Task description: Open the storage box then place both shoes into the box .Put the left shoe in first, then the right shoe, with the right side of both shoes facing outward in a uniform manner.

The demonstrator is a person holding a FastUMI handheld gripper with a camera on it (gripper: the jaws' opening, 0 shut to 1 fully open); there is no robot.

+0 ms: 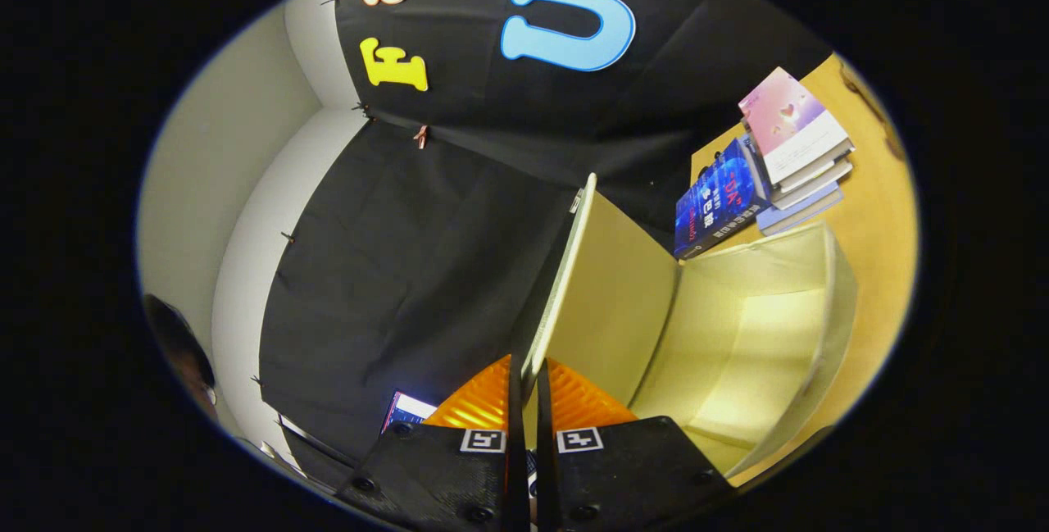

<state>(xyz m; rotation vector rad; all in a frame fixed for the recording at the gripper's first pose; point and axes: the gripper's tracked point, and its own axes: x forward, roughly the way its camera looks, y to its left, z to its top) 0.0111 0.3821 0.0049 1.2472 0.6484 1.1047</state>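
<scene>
A cream storage box (770,335) lies on the wooden table with its inside bare and facing me. Its lid (610,286) is swung up and stands on edge to the left of the box. My gripper (528,380) is shut on the lid's near edge, one finger on each side of the thin panel. The view is tilted. No shoes are in sight.
A stack of books (787,155) lies on the wooden table (881,220) beyond the box. The black cloth wall rises behind the lid. A person's head (184,352) shows far off to the left of the fingers.
</scene>
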